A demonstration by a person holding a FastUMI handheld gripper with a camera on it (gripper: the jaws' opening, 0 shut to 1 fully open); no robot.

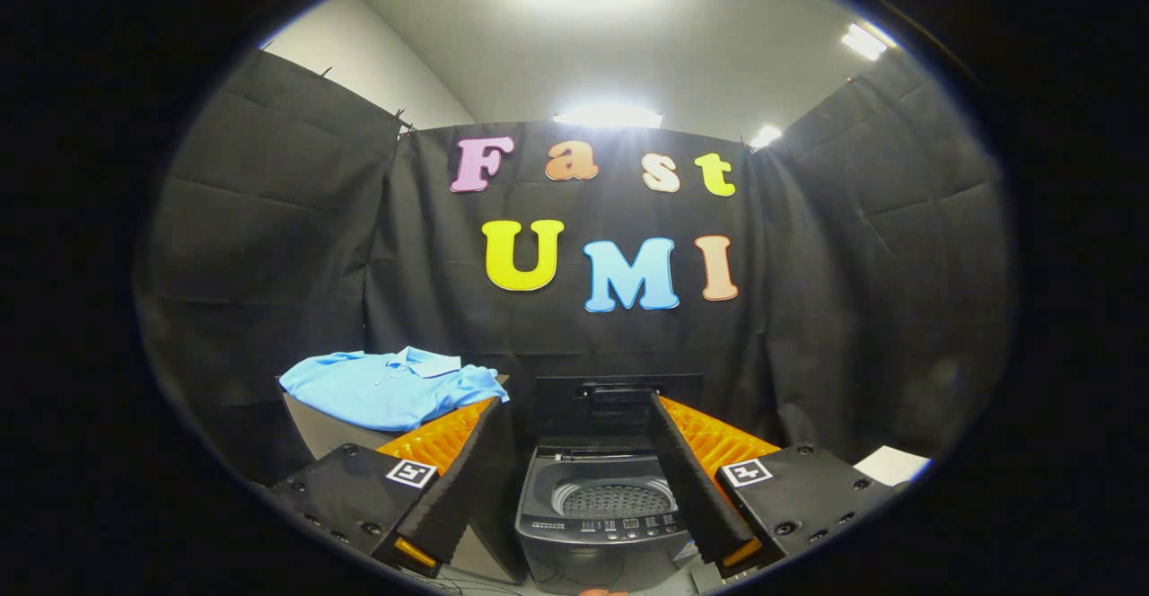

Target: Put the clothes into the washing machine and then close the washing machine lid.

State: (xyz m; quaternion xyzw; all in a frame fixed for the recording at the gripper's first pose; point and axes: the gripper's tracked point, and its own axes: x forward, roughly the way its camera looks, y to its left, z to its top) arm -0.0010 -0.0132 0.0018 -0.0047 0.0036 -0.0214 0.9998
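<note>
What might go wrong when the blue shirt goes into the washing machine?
1. The light blue polo shirt lies folded on a table beside the machine; lifted by one pinch, it may unfold and drape over the rim.
2. The dark grey top-loading washing machine has its lid standing upright; a trailing sleeve might get caught when it closes.
3. The hand-held gripper is open, far from the shirt.

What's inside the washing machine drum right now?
The washer has its lid up. Its perforated drum looks bare where visible; the near rim hides the bottom. The shirt lies outside. The hand-held gripper is open.
</note>
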